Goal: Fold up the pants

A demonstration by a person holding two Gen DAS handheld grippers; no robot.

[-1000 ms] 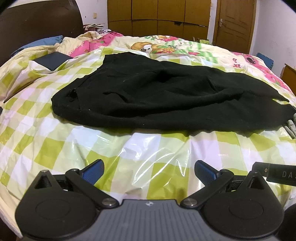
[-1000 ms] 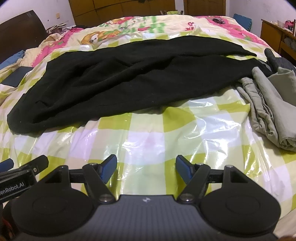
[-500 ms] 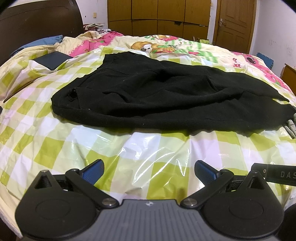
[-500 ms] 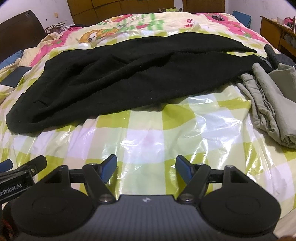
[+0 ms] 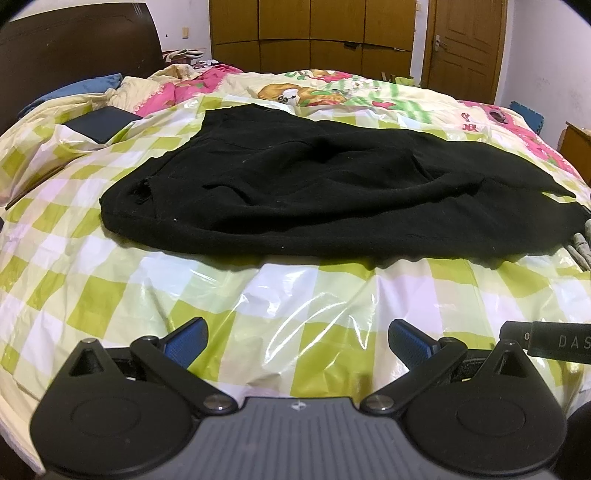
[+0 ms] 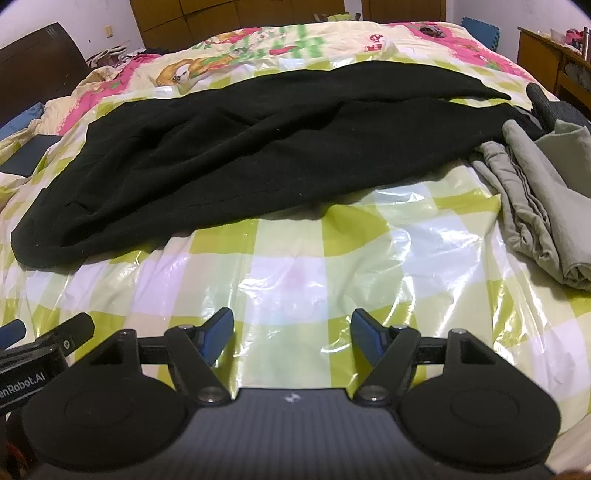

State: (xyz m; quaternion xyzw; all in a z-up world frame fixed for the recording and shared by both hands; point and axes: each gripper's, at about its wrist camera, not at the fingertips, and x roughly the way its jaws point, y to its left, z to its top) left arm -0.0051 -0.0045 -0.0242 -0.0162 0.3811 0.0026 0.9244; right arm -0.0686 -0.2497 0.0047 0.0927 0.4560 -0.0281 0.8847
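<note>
Black pants (image 5: 332,192) lie spread across the bed (image 5: 110,280), on a shiny green-and-white checked plastic sheet (image 5: 280,295). Fabric is thick, dark, rumpled, with soft creases through the middle. One end sits to the left with a small hole or opening near the edge; the legs run off to the right, one laid partly over the other. Not folded yet.

My left gripper (image 5: 295,339) hangs over bare sheet on the near side of the pants, blue fingers (image 5: 184,339) spread wide, nothing between them, not touching the cloth. My right gripper (image 6: 291,336) is the same: fingers (image 6: 218,336) wide apart, empty, over the sheet just short of the pants' near edge.

The left view alone shows the dark headboard (image 5: 74,55), a blue pillow (image 5: 81,88), the wooden wardrobe (image 5: 314,33) and door (image 5: 465,48). It catches only a sliver of grey cloth at the right edge. The right view shows that grey cloth in full: a folded grey-green garment (image 6: 535,206) just beside the leg ends, possibly touching, plus wooden furniture (image 6: 546,55) behind. Both views show a dark flat item (image 5: 99,123) at far left on the bed.
</note>
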